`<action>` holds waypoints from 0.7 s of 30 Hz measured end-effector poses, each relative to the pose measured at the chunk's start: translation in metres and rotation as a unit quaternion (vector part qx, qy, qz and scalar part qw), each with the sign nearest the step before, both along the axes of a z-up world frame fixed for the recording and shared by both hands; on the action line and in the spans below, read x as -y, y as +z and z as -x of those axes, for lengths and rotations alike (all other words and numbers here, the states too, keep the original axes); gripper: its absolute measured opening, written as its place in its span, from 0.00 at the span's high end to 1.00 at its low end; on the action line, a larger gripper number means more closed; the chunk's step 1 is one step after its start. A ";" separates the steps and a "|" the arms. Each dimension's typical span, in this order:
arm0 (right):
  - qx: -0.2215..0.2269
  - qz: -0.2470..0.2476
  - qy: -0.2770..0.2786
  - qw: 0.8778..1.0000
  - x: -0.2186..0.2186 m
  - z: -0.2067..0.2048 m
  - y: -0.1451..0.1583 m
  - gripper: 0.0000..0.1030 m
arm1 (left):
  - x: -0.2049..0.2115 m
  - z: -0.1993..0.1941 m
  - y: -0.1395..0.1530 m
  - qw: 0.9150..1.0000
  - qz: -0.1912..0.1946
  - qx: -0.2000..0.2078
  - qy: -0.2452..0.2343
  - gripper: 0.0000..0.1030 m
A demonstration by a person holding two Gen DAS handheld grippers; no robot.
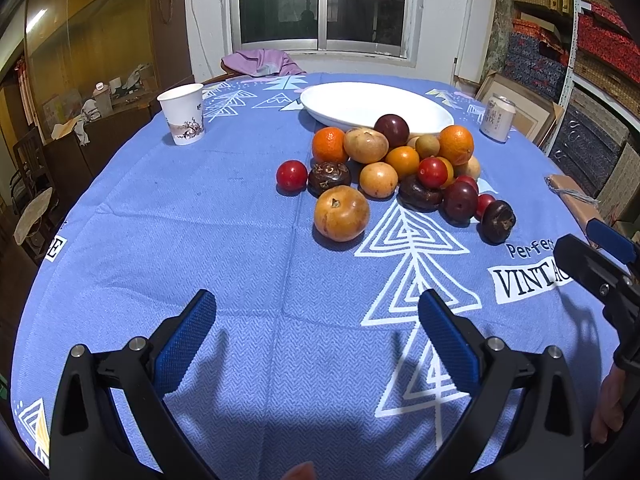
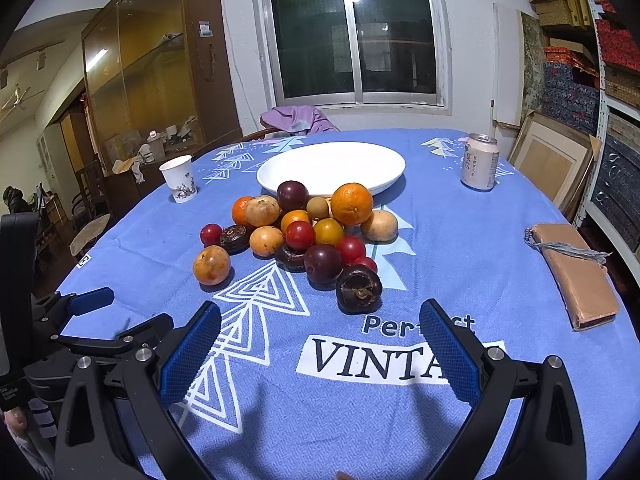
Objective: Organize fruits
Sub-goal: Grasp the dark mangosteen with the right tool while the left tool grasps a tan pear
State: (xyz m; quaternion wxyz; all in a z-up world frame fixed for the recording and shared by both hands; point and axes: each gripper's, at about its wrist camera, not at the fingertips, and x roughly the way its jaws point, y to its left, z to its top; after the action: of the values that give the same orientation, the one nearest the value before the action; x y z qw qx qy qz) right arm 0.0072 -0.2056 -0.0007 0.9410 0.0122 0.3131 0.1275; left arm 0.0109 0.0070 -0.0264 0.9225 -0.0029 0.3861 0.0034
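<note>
While nothing sits in it yet, worktop (image 2: pixel 460 264) first: round, blue-clothed, spreading ahead of both tools. Beyond the heap, white plate (image 2: pixel 332 168), bare as far as can be seen. Judged from that, sorting not begun; every fruit left to move.

Fruit pile (image 2: pixel 312 232) dead ahead of the right tool (image 2: pixel 320 352), just short of the plate, touching or nearly touching its near rim. Oranges, plums, cherry tomatoes, dark wrinkled fruits, tan round ones, all jumbled. Nearest the right tool: one dark fruit (image 2: pixel 359 288), straight off its fingertips. Ahead of the left tool (image 1: pixel 316 344): a tan-orange fruit (image 1: pixel 341 213), lying apart on the near side of the heap. A red tomato (image 1: pixel 291 175) loose off to the left of the pile.

Both tools released, jaws spread wide, gripping nothing, hovering over bare cloth well short of the fruit.

Off to the right of the right tool, a brown flat packet (image 2: pixel 576 276). Far right, a drink can (image 2: pixel 480 162); far left, a paper cup (image 2: pixel 179 178) with a painted branch.

Writing: on the cloth, "Perfect" partly hidden, and a white box reading "VINTA", the rest covered by a finger. Characters printed on the can, too small to read.
</note>
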 end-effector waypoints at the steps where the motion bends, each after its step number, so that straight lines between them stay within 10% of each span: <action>1: -0.002 -0.002 0.003 1.000 0.000 -0.001 -0.001 0.03 | 0.000 0.000 0.000 1.000 0.000 0.000 -0.001 0.04; 8: -0.026 -0.018 0.028 0.999 0.004 -0.009 -0.008 0.03 | 0.002 -0.001 -0.002 1.000 0.010 0.004 -0.025 0.04; 16: -0.072 -0.254 0.092 0.960 0.055 -0.022 -0.018 0.03 | -0.007 -0.008 -0.001 0.993 0.074 -0.007 -0.087 0.04; 21: -0.109 -0.219 0.073 0.967 0.056 -0.039 -0.034 0.03 | -0.017 -0.029 -0.005 0.981 0.136 -0.028 -0.138 0.04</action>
State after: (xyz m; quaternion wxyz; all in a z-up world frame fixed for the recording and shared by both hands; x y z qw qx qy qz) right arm 0.0467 -0.2614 -0.0351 0.8639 0.2087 0.3779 0.2595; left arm 0.0396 0.0240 -0.0313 0.8939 -0.0754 0.4052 -0.1763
